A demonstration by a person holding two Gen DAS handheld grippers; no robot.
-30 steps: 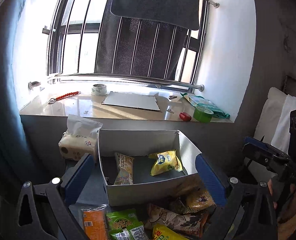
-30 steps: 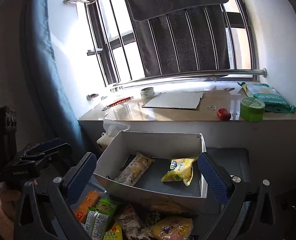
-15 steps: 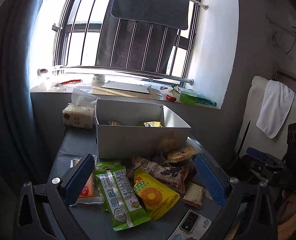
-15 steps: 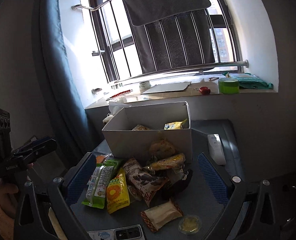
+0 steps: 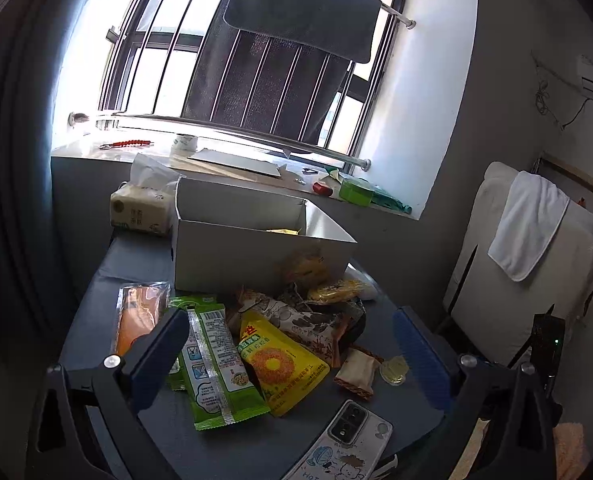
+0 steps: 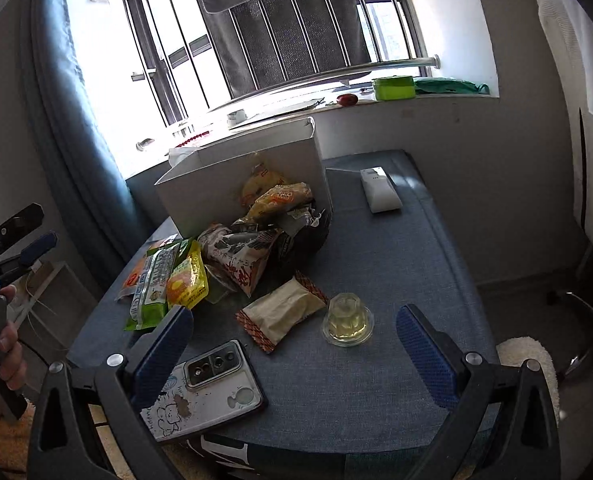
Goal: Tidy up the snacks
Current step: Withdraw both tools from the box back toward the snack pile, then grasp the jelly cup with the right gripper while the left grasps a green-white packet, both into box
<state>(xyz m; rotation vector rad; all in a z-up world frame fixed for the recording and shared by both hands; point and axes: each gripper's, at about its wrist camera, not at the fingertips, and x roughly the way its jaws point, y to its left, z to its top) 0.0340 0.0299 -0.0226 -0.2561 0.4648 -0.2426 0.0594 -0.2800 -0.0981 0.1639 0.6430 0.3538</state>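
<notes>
A white cardboard box (image 5: 232, 248) stands at the far side of the blue table (image 5: 108, 264); it also shows in the right wrist view (image 6: 216, 184). A heap of snack packets lies in front of it: a green packet (image 5: 216, 368), a yellow packet (image 5: 276, 364), an orange packet (image 5: 136, 316), a patterned packet (image 6: 240, 256), a cream wafer packet (image 6: 284, 312) and a clear jelly cup (image 6: 348, 320). My left gripper (image 5: 292, 364) is open and empty above the near packets. My right gripper (image 6: 296, 348) is open and empty above the wafer packet and jelly cup.
A phone (image 6: 208, 388) lies at the table's near edge. A white remote (image 6: 378, 190) lies at the far right. A tissue pack (image 5: 144, 204) stands left of the box. The window sill (image 5: 256, 168) holds small items. A white chair (image 5: 528, 264) stands to the right.
Both grippers have pulled back from over the box and dropped lower. The box interior is out of sight and the snack heap and phone have come into view.
</notes>
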